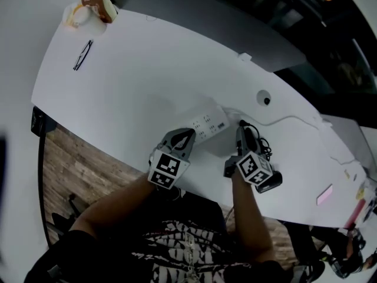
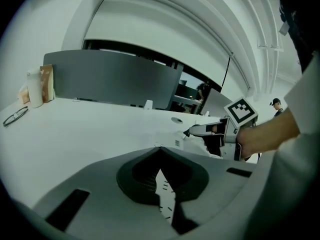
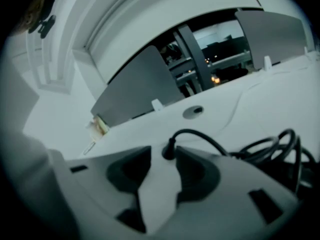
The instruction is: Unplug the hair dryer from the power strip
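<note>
Where the power strip (image 1: 207, 124) lies near the front edge of the white table (image 1: 147, 69), both grippers are set close beside it.

Item, left gripper (image 1: 189, 135): the jaws are drawn together at the tips and nothing is held. They are pointed down over the near end of the strip. The strip's slotted top is seen through the narrow slit behind the tips. Whether the tips touch it cannot be told.

Item, right gripper (image 3: 163, 160): the jaws are held apart. The black plug (image 3: 169, 149) is placed at their far end, between the two tips and closer to the right-hand one. No pressing of the pads on it is seen. Whether the plug is seated in the strip cannot be made out.

Item, black cord (image 3: 191, 130): it is arched out of the plug to the right and gathered in loops beside the right gripper. A white cable (image 1: 288, 119) is led from the strip's far end across the table.

Markings: black-and-white square patterns are borne on each marker cube (image 1: 165, 170). A small label is fixed on the strip's end; its print is too small to be read. The label on the brown bag (image 1: 97, 5) at the table's far corner is likewise illegible.
</note>
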A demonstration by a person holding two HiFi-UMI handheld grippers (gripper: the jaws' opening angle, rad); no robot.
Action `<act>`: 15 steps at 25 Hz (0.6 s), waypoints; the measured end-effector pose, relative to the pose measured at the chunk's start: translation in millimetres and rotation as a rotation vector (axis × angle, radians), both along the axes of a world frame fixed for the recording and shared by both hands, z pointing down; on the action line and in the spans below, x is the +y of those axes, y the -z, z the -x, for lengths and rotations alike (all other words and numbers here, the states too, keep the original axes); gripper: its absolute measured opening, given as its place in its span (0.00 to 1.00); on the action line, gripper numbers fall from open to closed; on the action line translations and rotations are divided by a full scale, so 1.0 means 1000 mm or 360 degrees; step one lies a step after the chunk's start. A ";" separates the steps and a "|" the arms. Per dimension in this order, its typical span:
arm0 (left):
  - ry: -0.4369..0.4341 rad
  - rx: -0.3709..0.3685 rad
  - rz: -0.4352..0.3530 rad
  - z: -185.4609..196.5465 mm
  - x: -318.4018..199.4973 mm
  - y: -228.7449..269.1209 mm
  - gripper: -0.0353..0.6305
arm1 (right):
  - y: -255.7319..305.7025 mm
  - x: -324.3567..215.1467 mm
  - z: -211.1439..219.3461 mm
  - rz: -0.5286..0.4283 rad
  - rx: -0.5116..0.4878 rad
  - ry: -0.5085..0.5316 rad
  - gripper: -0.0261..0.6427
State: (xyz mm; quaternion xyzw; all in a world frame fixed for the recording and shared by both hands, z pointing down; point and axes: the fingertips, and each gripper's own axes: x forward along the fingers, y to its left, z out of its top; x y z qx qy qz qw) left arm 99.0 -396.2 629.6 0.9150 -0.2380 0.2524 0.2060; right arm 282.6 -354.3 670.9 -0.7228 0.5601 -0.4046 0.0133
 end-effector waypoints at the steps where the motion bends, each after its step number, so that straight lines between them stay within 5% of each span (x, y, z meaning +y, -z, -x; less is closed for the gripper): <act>1: -0.0012 -0.0006 0.0013 -0.001 0.001 -0.004 0.09 | -0.002 -0.002 -0.001 0.0006 -0.0017 -0.0027 0.29; 9: -0.0089 -0.0064 0.0090 -0.006 0.015 -0.025 0.09 | -0.003 -0.017 -0.026 -0.0191 -0.0394 -0.0405 0.37; 13: -0.0118 -0.0109 0.0048 -0.006 0.021 -0.033 0.09 | -0.008 -0.014 -0.050 -0.0144 -0.0346 -0.0584 0.37; 15: -0.0142 -0.0147 0.0009 -0.006 0.023 -0.036 0.09 | -0.010 -0.014 -0.058 -0.0107 -0.0300 -0.0613 0.27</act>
